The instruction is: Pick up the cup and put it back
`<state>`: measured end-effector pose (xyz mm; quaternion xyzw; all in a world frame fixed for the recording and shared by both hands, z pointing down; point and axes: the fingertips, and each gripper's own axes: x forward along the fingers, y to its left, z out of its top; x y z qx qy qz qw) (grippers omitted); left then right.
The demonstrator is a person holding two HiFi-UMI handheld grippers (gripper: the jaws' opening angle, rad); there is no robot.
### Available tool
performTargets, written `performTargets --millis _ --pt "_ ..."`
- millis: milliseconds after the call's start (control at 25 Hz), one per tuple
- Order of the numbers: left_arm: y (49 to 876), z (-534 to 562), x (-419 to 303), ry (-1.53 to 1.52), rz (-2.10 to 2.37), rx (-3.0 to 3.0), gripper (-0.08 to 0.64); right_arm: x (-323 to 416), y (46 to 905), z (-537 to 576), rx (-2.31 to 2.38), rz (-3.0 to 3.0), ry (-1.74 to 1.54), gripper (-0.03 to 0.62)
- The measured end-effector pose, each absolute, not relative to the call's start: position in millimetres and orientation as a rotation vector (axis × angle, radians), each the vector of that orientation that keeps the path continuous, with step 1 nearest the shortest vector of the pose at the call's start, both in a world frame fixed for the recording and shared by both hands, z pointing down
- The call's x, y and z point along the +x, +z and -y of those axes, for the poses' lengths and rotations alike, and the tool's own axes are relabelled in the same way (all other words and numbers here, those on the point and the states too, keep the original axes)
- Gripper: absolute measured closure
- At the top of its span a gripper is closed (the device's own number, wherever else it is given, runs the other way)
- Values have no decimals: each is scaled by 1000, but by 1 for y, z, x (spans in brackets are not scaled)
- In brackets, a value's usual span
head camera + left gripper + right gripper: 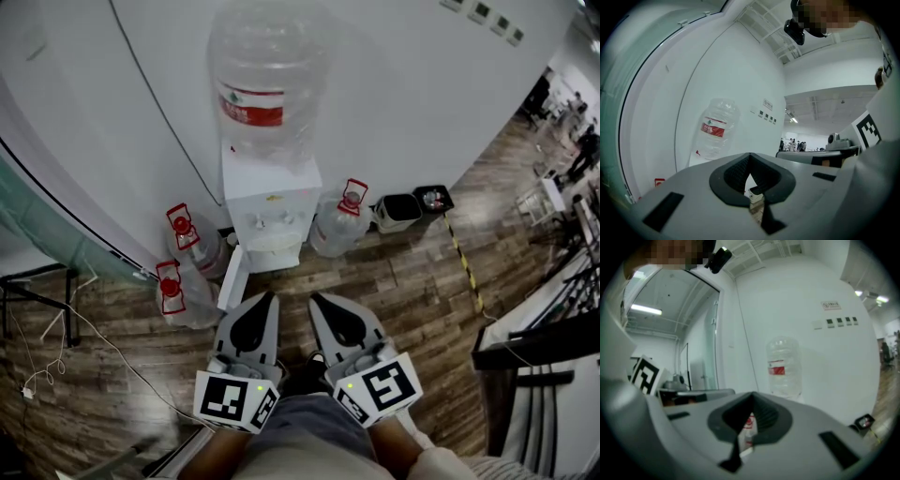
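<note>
Right gripper [314,298] near dispenser [272,192], apart.

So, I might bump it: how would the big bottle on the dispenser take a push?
The big bottle sits high on the narrow dispenser, so it may well tip. Its clear wall looks like thin plastic, likely flexing.

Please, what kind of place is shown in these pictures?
Probably an office or lab corner: a water dispenser stands against a white wall, with spare water jugs and a waste bin beside it on a wooden floor.
</note>
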<state>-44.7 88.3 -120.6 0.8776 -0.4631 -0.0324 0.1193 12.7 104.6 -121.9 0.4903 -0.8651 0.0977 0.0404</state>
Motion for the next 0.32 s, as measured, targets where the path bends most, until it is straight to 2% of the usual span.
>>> performTargets --millis 320 --pt "-124 -97 -50 -100 1377 2558 554 15 -120 -111 1445 2680 306 569"
